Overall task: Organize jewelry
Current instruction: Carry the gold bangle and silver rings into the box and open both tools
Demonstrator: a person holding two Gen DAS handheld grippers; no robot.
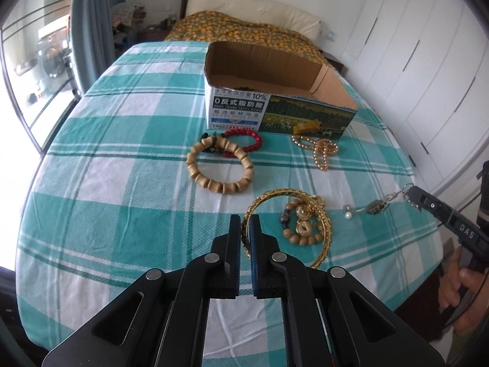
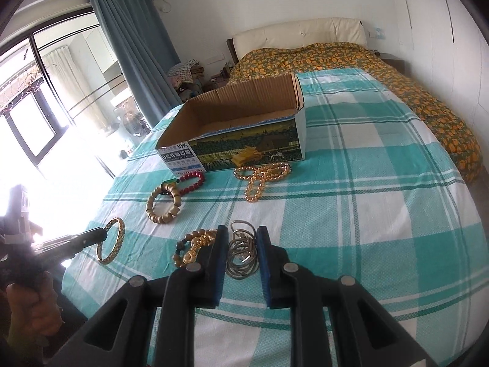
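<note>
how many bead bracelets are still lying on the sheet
3: a wooden bead bracelet and a red bead bracelet before the cardboard box, and a small brown bead bracelet nearest. Others may be hidden.

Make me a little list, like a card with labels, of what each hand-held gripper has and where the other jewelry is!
left hand-held gripper: shut on gold bangle
right hand-held gripper: shut on bunch of metal rings
cardboard box: open, on the checked bedsheet
by the box: red bead bracelet, wooden bead bracelet, gold bead necklace
</note>
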